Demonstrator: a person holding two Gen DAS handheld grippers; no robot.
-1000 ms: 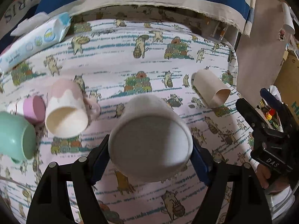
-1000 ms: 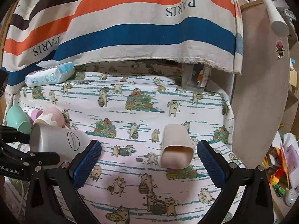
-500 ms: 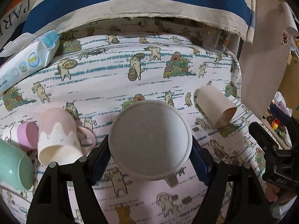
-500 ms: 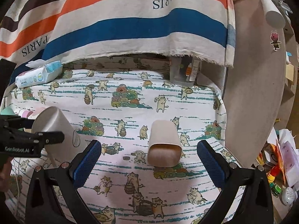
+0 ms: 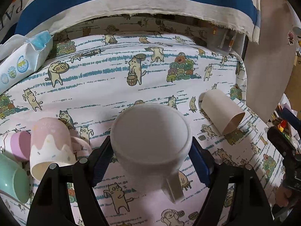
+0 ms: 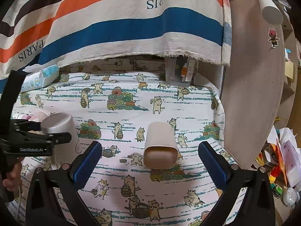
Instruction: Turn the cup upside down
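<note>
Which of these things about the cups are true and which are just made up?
1. The left gripper is squeezing the white mug. True.
2. The white mug's flat bottom points up. True.
3. The right gripper is holding the beige cup. False: its fingers are spread open and the beige cup lies on its side on the tablecloth between them, untouched.
4. The pink mug is standing upright. False: it lies tipped over beside the mint green cup.
5. A pack of wet wipes sits at the far left of the table. True.
</note>
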